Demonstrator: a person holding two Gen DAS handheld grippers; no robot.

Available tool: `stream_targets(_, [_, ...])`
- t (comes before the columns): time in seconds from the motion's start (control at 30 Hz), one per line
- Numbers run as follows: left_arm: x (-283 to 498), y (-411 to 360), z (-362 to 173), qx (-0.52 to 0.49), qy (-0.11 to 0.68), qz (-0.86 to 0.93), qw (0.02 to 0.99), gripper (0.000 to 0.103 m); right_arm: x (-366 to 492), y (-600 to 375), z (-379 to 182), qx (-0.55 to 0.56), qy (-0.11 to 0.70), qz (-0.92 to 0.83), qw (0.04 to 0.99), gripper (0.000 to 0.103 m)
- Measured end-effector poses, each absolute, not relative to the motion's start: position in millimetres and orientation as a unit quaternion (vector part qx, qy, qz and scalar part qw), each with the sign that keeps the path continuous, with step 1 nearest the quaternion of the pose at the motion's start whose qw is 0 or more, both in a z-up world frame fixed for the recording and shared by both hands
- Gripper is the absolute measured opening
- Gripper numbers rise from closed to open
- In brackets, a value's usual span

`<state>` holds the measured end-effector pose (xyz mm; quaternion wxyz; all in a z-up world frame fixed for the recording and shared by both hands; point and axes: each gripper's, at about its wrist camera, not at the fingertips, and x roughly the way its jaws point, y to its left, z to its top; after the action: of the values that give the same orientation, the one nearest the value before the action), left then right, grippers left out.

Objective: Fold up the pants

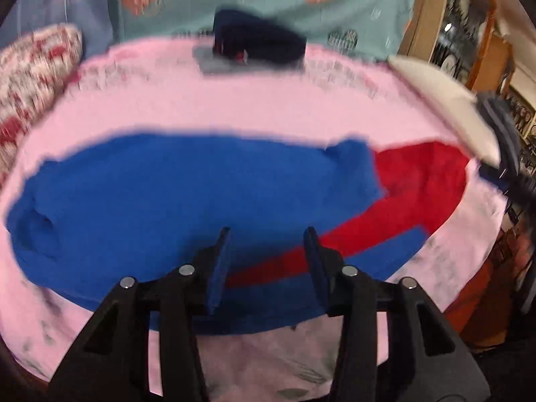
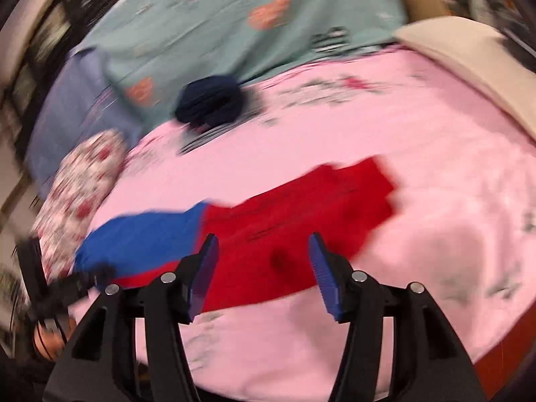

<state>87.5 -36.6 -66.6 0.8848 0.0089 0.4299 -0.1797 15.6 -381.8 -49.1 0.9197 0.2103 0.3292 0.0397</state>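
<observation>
- The pants point(image 1: 140, 201), blue over most of their cloth with a red part point(image 1: 422, 181) at one end, lay spread flat across the pink sheet point(image 1: 234, 110).
- The left gripper point(image 1: 268, 261) hung above the pants near their front edge, its jaws apart and nothing between them.
- The right gripper point(image 2: 264, 268) hung above the red end of the pants point(image 2: 301, 207), its jaws also apart and empty.
- A dark folded garment point(image 1: 258, 47) sat at the far side of the sheet, well apart from the pants.
- A flowered pillow point(image 1: 33, 77) lay at one end of the bed, and a teal cloth point(image 1: 268, 0) with orange hearts hung behind.
- Both views were blurred.
</observation>
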Motion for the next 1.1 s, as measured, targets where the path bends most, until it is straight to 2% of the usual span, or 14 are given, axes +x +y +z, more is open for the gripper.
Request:
stream_targets(0.1, [69,-46,-78,0.061,0.404,-0.168,0.897,0.044,20,-421,-66,0.258,0.349,0.015,0.901,0.057])
stream_targets(0.3, [55,-49,-45,0.049,0.363,-0.202,0.908,0.044,55,-444,-104,0.349,0.38,0.043,0.856,0.058])
stream_targets(0.4, [45,-83,-24,0.068,0.328,-0.252,0.908,0.058,70,-445,-112,0.356,0.384,0.038,0.851,0.058])
stream_targets(0.43, [45,-95,-21,0.07,0.324,-0.267,0.905,0.06,73,-446,-113,0.355,0.38,0.039,0.853,0.055])
stream_targets(0.47, [47,-112,-22,0.076,0.325,-0.29,0.897,0.06,74,-446,-114,0.353,0.378,0.04,0.855,0.038])
stream_targets(0.5, [48,-126,-24,0.083,0.328,-0.302,0.891,0.06,77,-446,-116,0.358,0.377,0.043,0.853,0.031])
stream_targets(0.57, [50,-153,-38,0.102,0.34,-0.326,0.876,0.06,77,-448,-119,0.376,0.362,0.052,0.851,0.023])
stream_targets(0.73, [73,-179,-77,0.114,0.389,-0.304,0.862,0.061,51,-424,-66,0.28,0.293,0.046,0.913,0.018])
stream_targets(0.8, [79,-179,-79,0.101,0.397,-0.3,0.861,0.061,56,-415,-55,0.231,0.311,0.018,0.922,0.018])
stream_targets(0.9, [79,-181,-81,0.111,0.401,-0.297,0.86,0.061,83,-429,-88,0.249,0.389,-0.012,0.887,0.018])
stream_targets(1.0, [76,-176,-76,0.112,0.399,-0.296,0.861,0.061,86,-438,-105,0.275,0.402,-0.002,0.873,0.021])
stream_targets(1.03, [75,-172,-70,0.097,0.398,-0.303,0.861,0.059,83,-439,-103,0.276,0.398,-0.001,0.875,0.034])
stream_targets(1.07, [72,-168,-61,0.085,0.389,-0.312,0.863,0.059,76,-442,-100,0.285,0.389,-0.007,0.876,0.056])
stream_targets(1.1, [71,-168,-51,0.081,0.376,-0.316,0.868,0.059,70,-447,-98,0.293,0.38,-0.022,0.877,0.062])
